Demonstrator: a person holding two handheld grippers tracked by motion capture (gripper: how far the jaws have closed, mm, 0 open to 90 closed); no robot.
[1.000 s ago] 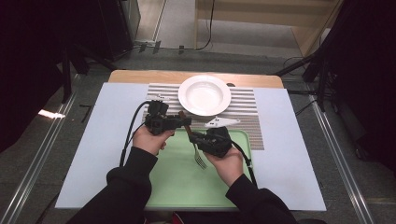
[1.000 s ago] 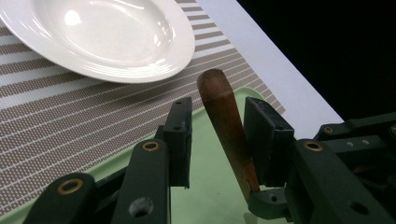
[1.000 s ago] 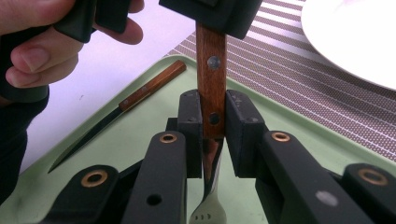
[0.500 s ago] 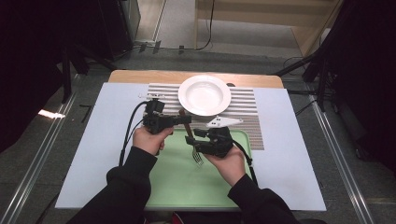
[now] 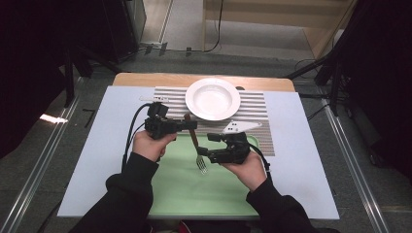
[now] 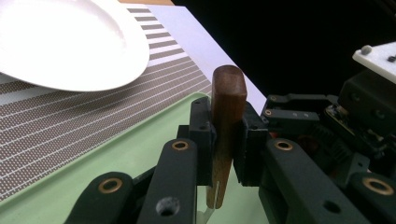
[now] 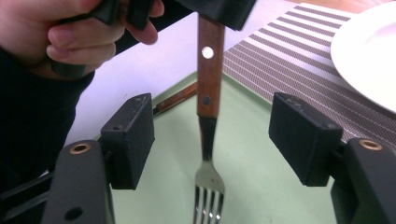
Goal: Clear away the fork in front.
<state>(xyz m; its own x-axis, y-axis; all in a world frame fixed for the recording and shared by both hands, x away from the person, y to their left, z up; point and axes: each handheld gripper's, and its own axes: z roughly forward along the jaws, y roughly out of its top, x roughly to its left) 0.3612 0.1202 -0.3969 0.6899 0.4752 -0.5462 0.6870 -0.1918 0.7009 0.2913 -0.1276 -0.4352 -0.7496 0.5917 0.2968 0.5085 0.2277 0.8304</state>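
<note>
Now the left tongs [image 6: 226,140] clamp the fork [image 7: 208,121]'s wooden handle; the right tongs [image 7: 212,140], just opened, flank it.

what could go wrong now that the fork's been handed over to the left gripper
The left gripper clamps only the top end of the wooden-handled metal fork, so it could pivot or slip onto the green tray. The right gripper, jaws just opened, flanks the handle and could knock it when pulling away. The white round plate sits close behind.
</note>
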